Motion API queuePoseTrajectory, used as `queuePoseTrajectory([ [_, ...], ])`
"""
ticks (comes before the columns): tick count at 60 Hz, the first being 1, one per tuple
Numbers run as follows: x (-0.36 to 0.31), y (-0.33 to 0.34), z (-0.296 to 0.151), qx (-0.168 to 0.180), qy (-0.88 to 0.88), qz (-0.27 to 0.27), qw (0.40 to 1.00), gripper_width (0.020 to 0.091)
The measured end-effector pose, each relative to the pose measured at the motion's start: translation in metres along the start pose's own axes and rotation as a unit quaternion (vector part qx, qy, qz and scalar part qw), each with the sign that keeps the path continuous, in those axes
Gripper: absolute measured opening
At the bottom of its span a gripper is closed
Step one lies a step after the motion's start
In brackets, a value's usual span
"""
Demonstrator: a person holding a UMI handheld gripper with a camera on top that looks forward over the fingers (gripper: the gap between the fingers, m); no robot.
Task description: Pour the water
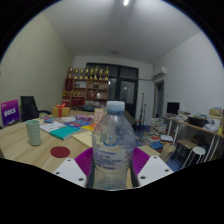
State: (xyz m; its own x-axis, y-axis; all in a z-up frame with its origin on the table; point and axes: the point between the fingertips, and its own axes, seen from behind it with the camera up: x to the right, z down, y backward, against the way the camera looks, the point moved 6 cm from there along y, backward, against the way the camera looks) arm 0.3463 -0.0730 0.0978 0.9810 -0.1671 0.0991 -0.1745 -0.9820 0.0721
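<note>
Water bottle (113, 145) fills the space between the two fingers of the gripper (112, 163), upright, its white cap (115, 105) on and its clear body showing the room through it. The magenta pads (84, 160) sit against the bottle's sides low down, so the claw looks closed on it about as far as the bottle's width allows, holding it by the lower body (a grip that keeps the neck free for tipping, I judge). Whether the base rests on the wooden table (25, 148) or is lifted off it cannot be told; the fingers hide it.

Beyond and to one side stands a pale green cup (34, 132), upright and well apart from the bottle, the likely vessel to receive the water. Near it lies a dark red coaster (60, 152). Papers and small items (68, 127) clutter the table further back. Farthest off, shelves (88, 85) line the rear wall.

With the cap on, pouring cannot yet begin.
</note>
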Motion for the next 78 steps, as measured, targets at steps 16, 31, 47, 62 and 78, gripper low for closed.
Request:
queuePoseTrajectory([
  [16,-0.089,-0.04,-0.131,0.073,0.28,-0.02,0.957,0.0506],
  [31,-0.198,-0.099,-0.16,0.109,0.731,0.032,0.672,0.0509],
  [47,-0.248,-0.109,-0.145,0.131,0.893,0.03,0.43,0.0504],
  [62,-0.259,-0.115,-0.143,0.13,0.915,0.028,0.382,0.0506],
  [78,-0.245,-0.094,-0.165,0.15,0.543,-0.032,0.825,0.0508],
])
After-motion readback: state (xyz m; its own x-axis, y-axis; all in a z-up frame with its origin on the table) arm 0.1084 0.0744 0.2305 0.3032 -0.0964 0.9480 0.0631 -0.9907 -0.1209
